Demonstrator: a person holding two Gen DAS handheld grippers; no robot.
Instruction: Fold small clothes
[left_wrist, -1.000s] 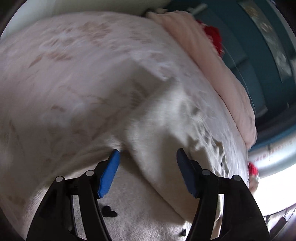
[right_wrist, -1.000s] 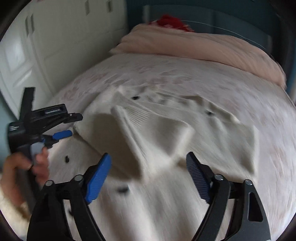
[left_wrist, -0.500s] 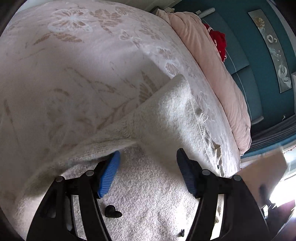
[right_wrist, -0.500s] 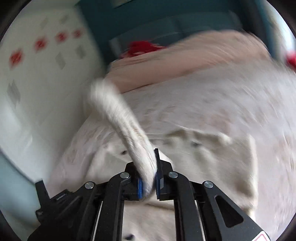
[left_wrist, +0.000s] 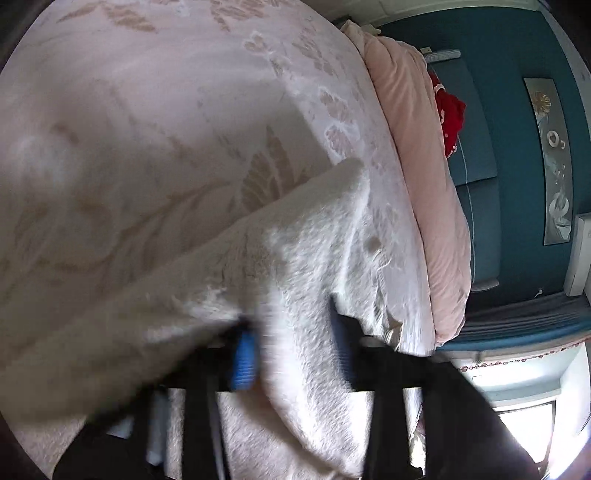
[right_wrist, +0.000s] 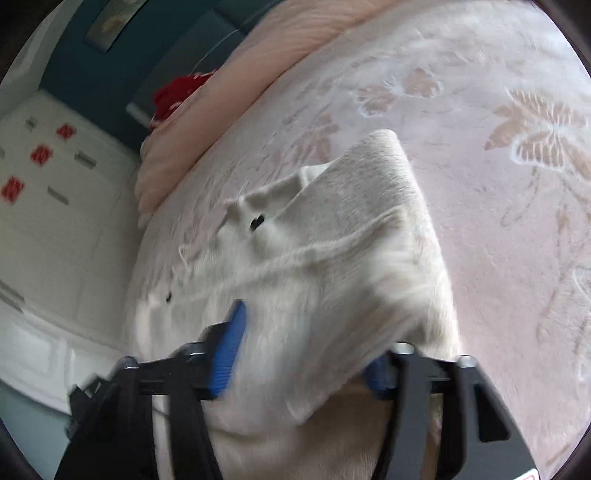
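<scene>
A flowered bedspread (right_wrist: 498, 155) carries the cream sweater (right_wrist: 351, 229), partly folded with more folds left. Left gripper (left_wrist: 291, 350) has just been closing around the knit; right gripper (right_wrist: 303, 354) has just been opening, jaws apart with fabric between.

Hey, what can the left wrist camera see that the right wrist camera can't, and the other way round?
Only the left wrist view: a bright window at lower right. Only the right wrist view: white cupboard doors with red decorations, and dark buttons on the cream sweater. Both: that sweater on the floral bedspread, the pink duvet, a red item behind it and the teal wall.
</scene>
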